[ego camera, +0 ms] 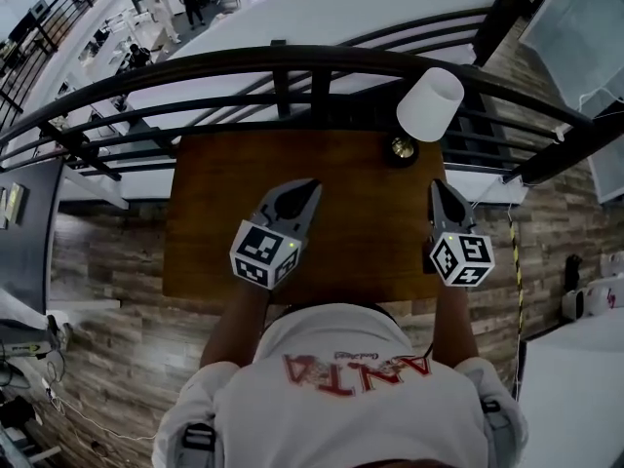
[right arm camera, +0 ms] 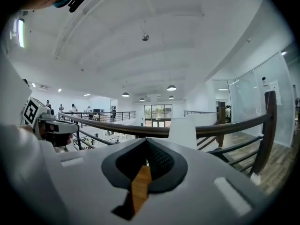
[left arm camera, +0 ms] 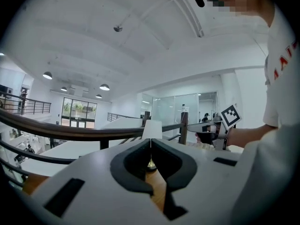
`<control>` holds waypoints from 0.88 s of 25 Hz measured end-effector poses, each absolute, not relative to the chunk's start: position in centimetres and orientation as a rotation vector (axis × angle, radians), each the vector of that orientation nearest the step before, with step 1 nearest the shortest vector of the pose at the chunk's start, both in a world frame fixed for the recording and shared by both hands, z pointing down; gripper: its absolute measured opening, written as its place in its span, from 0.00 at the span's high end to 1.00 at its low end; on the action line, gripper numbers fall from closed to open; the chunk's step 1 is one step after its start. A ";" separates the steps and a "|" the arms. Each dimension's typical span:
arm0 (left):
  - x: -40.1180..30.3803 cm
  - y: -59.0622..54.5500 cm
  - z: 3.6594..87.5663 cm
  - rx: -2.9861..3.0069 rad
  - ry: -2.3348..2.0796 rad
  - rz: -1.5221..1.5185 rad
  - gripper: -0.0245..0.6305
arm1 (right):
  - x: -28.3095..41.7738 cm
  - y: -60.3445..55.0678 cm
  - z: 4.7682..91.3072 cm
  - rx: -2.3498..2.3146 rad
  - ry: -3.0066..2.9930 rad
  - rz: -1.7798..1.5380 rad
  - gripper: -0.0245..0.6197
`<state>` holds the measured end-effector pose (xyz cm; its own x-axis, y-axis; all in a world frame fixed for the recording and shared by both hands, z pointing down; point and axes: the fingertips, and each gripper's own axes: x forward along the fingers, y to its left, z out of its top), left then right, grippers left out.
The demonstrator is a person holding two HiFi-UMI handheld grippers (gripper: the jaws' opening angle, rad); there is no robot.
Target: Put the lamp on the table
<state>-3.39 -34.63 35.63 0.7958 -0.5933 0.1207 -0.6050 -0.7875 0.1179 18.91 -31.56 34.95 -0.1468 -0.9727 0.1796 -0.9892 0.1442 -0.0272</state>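
Note:
The lamp stands upright at the far right corner of the brown wooden table (ego camera: pixel 361 217): a white shade (ego camera: pixel 430 103) over a small round brass base (ego camera: pixel 401 148). Neither gripper touches it. My left gripper (ego camera: pixel 310 185) hovers over the table's middle, jaws shut and empty. My right gripper (ego camera: pixel 436 185) is near the table's right edge, a short way in front of the lamp, also shut with nothing in it. In the left gripper view the jaw tips (left arm camera: pixel 150 140) meet, with the shade (left arm camera: pixel 152 129) beyond. The right gripper view shows its tips (right arm camera: pixel 146 139) together and the shade (right arm camera: pixel 183 133) ahead to the right.
A black metal railing (ego camera: pixel 292 66) curves right behind the table's far edge, with a drop to a lower floor beyond it. Wood-plank floor (ego camera: pixel 117 252) surrounds the table. The person's torso (ego camera: pixel 341 378) is at the near edge. A white surface (ego camera: pixel 575 388) lies at the right.

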 end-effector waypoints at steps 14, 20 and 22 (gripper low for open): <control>-2.8 -34.7 33.9 2.836 -0.942 0.053 0.95 | 19.2 -32.1 31.6 2.010 -2.359 0.111 0.96; -2.0 -35.4 33.9 2.830 -0.936 0.055 0.95 | 19.5 -32.7 31.5 2.016 -2.388 0.120 0.96; -1.6 -35.5 34.1 2.836 -0.923 0.077 0.95 | 19.4 -32.7 31.4 2.011 -2.414 0.132 0.96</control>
<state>-1.59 -35.49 34.13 0.8084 -0.5806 0.0975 -0.5887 -0.7972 0.1336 19.40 -32.70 31.36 -0.1822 -0.9819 0.0510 -0.9816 0.1787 -0.0668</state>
